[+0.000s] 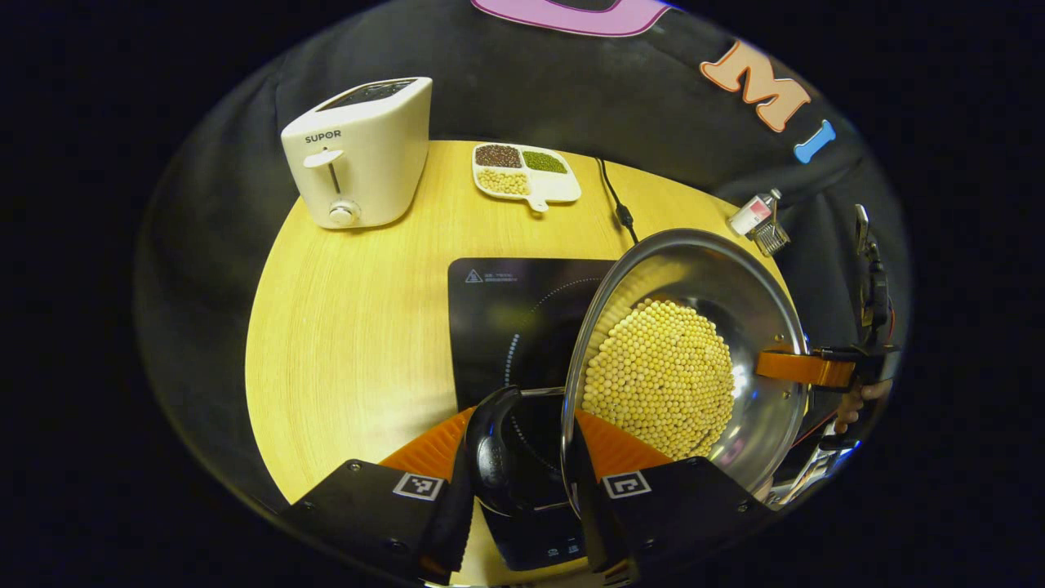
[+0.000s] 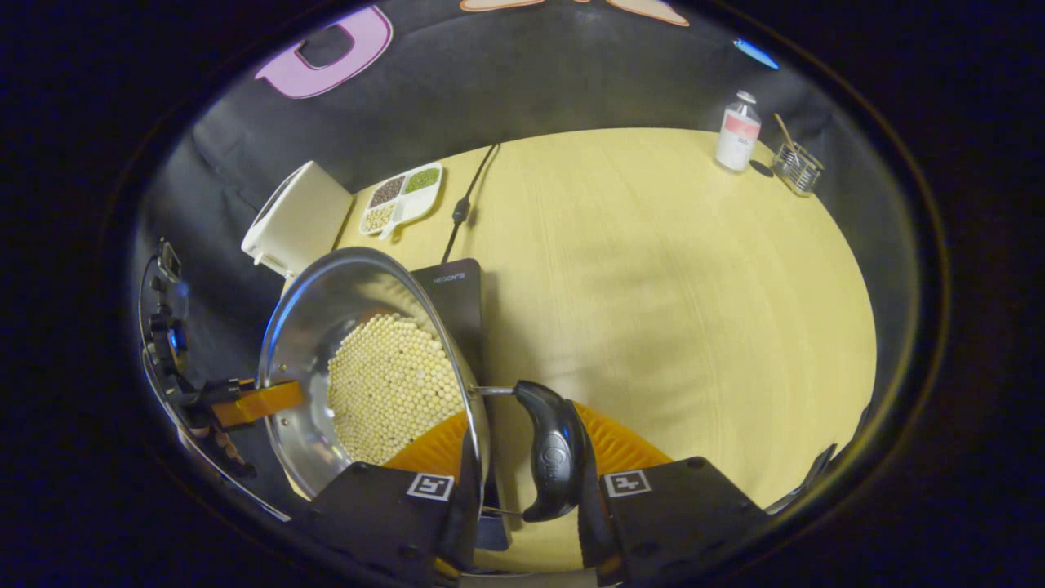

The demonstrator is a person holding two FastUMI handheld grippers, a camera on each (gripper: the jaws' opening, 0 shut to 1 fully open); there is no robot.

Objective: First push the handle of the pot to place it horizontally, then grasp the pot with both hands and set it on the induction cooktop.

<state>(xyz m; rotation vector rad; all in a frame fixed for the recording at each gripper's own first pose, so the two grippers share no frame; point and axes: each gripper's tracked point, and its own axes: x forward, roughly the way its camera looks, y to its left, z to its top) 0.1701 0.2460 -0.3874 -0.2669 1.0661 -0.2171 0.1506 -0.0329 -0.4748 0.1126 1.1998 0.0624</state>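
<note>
**Pot held over the cooktop by both handles**

The steel pot hangs in the air, held from two sides, and it is tilted in both views. Inside it lies a thick layer of pale round beans. In the left gripper view the pot is over the right part of the black induction cooktop, which lies flat on the round wooden desk. I cannot tell if the bottom of the pot touches the glass.

The left hand-held gripper is closed on one black side handle of the pot; a finger stands at each side of the handle and presses it. The right hand-held gripper is closed in the same way on the other black handle, which juts from the rim on a thin metal rod. In the left gripper view the right hand-held gripper appears also at the far side of the pot, with part of a hand behind it.

At the back of the desk stands a white toaster. Just beside it is a white divided dish with dark, green and pale grains in its compartments. A black cable runs from the far edge toward the cooktop. Well apart, at the other edge of the desk, a small bottle stands near a little wire basket.
</note>
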